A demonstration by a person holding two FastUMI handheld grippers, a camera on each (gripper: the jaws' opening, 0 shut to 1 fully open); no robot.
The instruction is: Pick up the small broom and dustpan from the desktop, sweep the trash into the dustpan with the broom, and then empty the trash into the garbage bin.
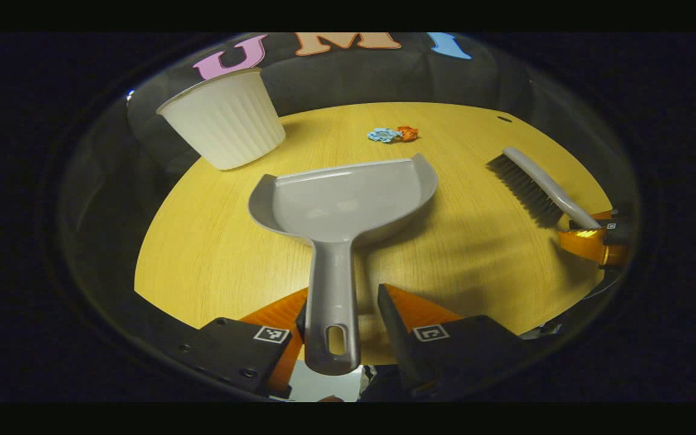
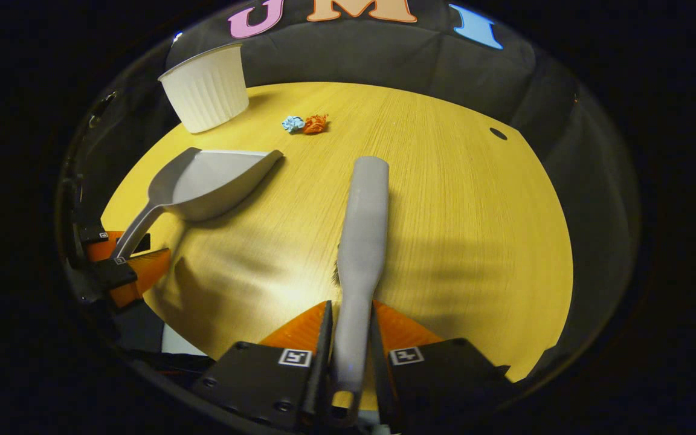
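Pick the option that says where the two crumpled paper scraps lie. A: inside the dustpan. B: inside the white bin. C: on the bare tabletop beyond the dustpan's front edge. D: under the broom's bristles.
C: the blue and orange scraps sit on the tabletop past the dustpan, apart from the white bin and the broom.

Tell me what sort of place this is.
Most likely a staged recording booth, not a lived-in room. A bare wooden table stands against a black cloth wall, and it carries just a tidy set of props: a white ribbed bin, two paper scraps, a dustpan and a broom.
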